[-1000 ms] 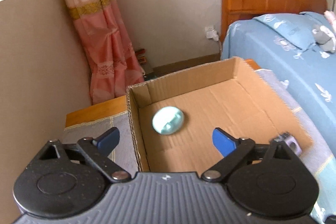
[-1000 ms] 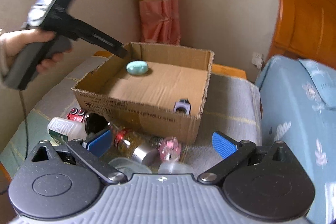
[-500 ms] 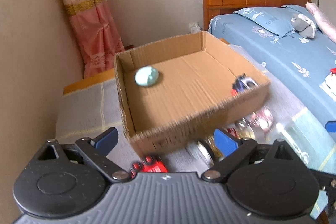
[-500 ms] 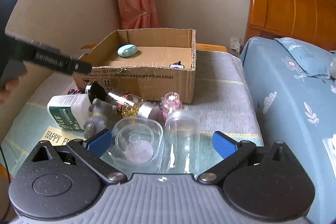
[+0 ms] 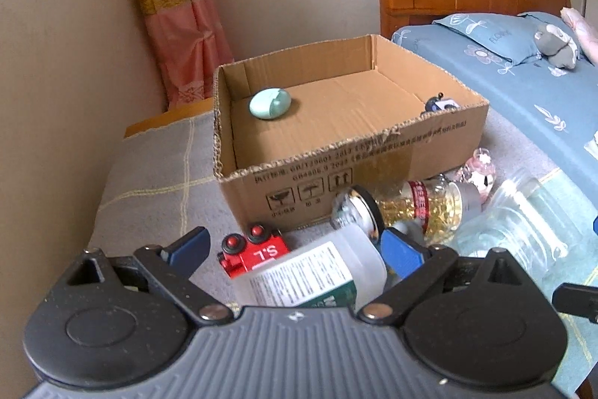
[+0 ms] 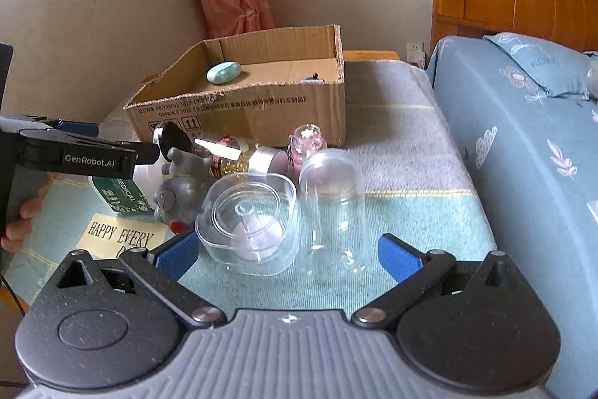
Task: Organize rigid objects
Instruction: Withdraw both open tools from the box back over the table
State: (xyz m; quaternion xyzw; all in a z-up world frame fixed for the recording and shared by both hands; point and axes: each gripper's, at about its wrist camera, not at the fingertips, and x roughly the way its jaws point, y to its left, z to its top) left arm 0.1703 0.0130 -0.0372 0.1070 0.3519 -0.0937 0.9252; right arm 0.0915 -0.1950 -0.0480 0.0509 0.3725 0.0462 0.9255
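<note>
Both tongs gape, holding nothing. The left tongs [image 5: 295,249] hover over a white bottle [image 5: 317,273]; the right tongs [image 6: 286,255] face 2 clear jars [image 6: 250,221] before the box [image 6: 261,107].

L gripper [image 5: 295,249]: jaws wide apart, blue pads [image 5: 188,243] at 10 and 2 o'clock, nothing between them touching. R gripper [image 6: 286,255]: also spread wide, level, pointing 12 o'clock. L hand [image 6: 22,215] wraps the L handle at 9 o'clock in R view.

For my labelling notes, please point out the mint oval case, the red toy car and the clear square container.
mint oval case [image 5: 270,104], left wrist view, its top shell
red toy car [image 5: 258,255], left wrist view, its red underside
clear square container [image 6: 249,222], right wrist view, its front wall
</note>
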